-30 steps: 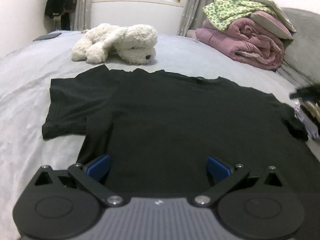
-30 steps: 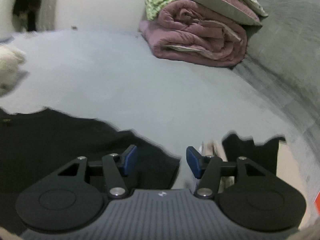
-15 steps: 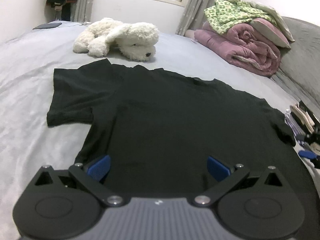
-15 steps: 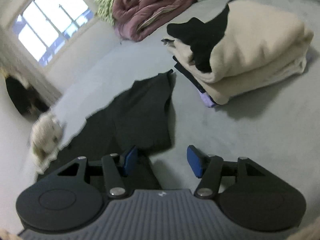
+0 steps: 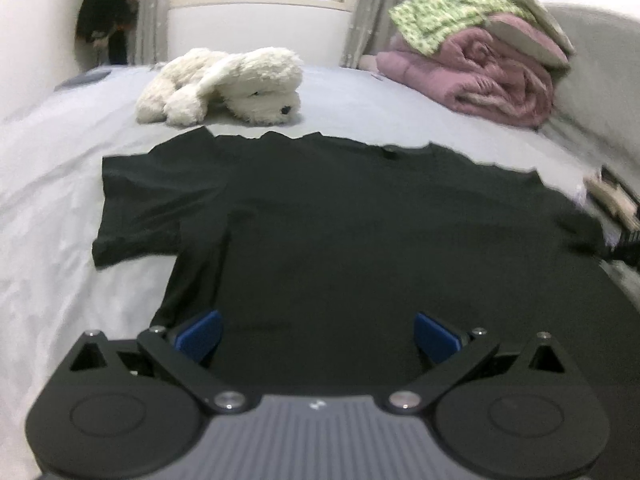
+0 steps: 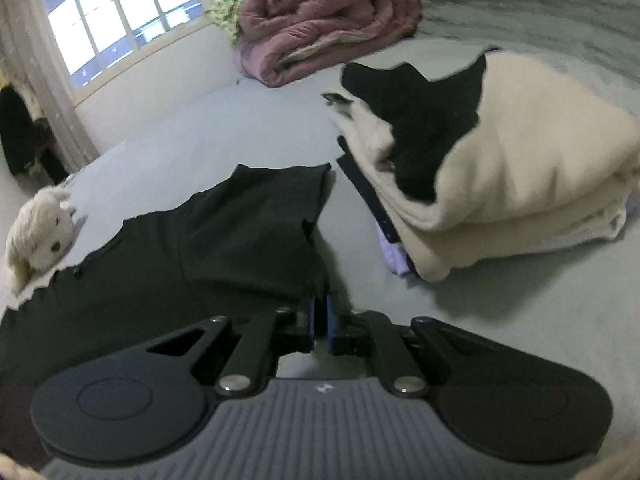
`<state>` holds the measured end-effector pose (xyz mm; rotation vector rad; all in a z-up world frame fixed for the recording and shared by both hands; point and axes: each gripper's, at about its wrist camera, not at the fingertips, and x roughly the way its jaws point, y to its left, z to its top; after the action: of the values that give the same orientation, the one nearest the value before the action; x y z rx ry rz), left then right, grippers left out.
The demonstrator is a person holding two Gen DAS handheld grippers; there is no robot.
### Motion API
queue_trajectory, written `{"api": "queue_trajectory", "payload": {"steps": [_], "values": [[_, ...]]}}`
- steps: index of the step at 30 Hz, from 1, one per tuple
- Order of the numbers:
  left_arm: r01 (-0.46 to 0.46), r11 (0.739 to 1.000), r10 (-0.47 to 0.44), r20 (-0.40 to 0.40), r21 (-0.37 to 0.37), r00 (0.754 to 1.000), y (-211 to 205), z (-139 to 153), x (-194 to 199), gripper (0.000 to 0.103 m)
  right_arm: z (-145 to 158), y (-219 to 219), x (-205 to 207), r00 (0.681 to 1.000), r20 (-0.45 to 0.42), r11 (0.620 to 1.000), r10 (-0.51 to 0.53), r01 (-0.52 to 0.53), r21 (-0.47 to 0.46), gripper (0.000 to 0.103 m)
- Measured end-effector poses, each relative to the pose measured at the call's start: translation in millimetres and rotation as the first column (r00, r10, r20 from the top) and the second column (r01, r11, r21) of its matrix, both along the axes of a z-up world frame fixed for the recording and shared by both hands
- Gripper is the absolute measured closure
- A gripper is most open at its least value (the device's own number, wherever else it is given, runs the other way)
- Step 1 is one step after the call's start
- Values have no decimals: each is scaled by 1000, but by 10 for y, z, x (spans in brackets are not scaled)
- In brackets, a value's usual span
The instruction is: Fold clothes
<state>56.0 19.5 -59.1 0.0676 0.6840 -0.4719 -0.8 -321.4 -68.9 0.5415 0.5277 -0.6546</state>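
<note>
Because the black T-shirt (image 5: 360, 248) lies spread flat on the bed (image 5: 60, 240) for folding, my right claw (image 6: 319, 322) is closing on its side edge below the sleeve — cloth between the pads — while my left claw (image 5: 318, 338) hovers wide open, empty, over the hem.

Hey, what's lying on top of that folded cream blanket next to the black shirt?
A black garment lies draped over the top of the folded cream blanket. Dark and pale purple edges peek out beneath the blanket; what those items are is covered, as is most of the garment's shape.
</note>
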Motion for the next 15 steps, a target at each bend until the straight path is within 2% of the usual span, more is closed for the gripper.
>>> {"api": "queue_trajectory", "payload": {"steps": [1, 2, 3, 4, 5, 8, 12, 15], "values": [[4, 1000, -4, 7, 15, 1000, -15, 0, -10, 0, 25, 20, -3, 1000, 0, 1000, 0, 0, -2, 92], [7, 1000, -7, 11, 25, 1000, -25, 3, -18, 0, 53, 43, -8, 1000, -1, 1000, -4, 4, -6, 78], [5, 1000, -5, 9, 15, 1000, -14, 15, -17, 0, 87, 74, -25, 1000, -1, 1000, -13, 13, -20, 70], [1, 1000, -1, 6, -2, 1000, 8, 27, -12, 0, 119, 110, -57, 1000, 2, 999, -18, 18, -43, 54], [-4, 1000, 4, 0, -29, 1000, 40, 42, 1, 0, 151, 145, -90, 1000, 4, 998, -23, 24, -65, 44], [-28, 995, 27, -16, -101, 1000, 136, 69, 54, 0, 216, 234, -168, 1000, 17, 994, 0, 1, -111, 42], [-21, 996, 20, -6, -90, 1000, 172, 0, 81, 0, 192, 364, -108, 997, 2, 989, 83, -82, -121, 41], [-17, 998, 17, -7, -55, 1000, 138, 33, 72, 0, 105, 476, -22, 988, -49, 981, 145, -150, -121, 41]]}}
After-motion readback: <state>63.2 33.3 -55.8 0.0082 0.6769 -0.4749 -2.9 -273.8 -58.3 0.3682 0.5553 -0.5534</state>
